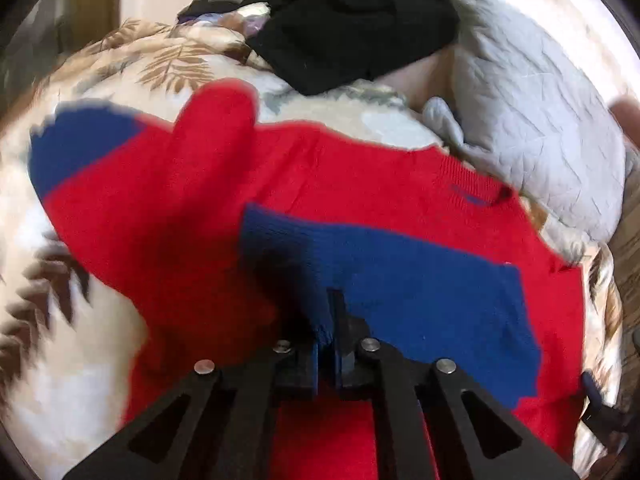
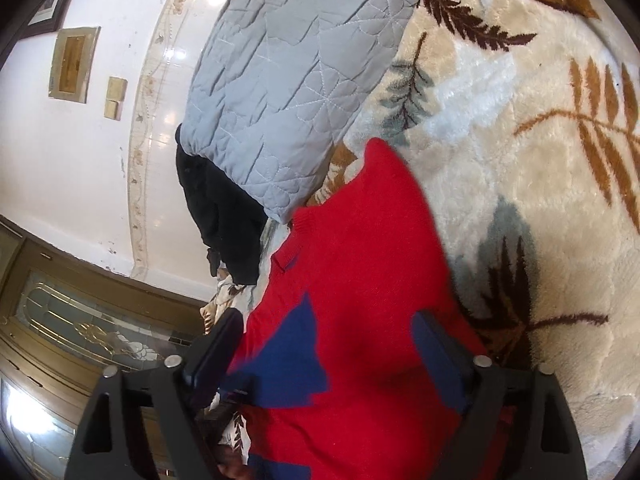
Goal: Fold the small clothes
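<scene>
A red-and-blue sweater (image 1: 360,184) lies spread on my leaf-patterned fleece blanket (image 1: 80,360), near a grey quilted jacket (image 2: 288,80) and a black garment (image 1: 352,20). My left gripper (image 1: 334,336) pinches the sweater's blue edge; my right gripper (image 2: 332,344) stands wide open over it.

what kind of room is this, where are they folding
Most likely a bedroom at home: the red and blue sweater lies on a plush leaf-print blanket beside a grey quilted cover, with a wooden glass-panelled door nearby.
</scene>
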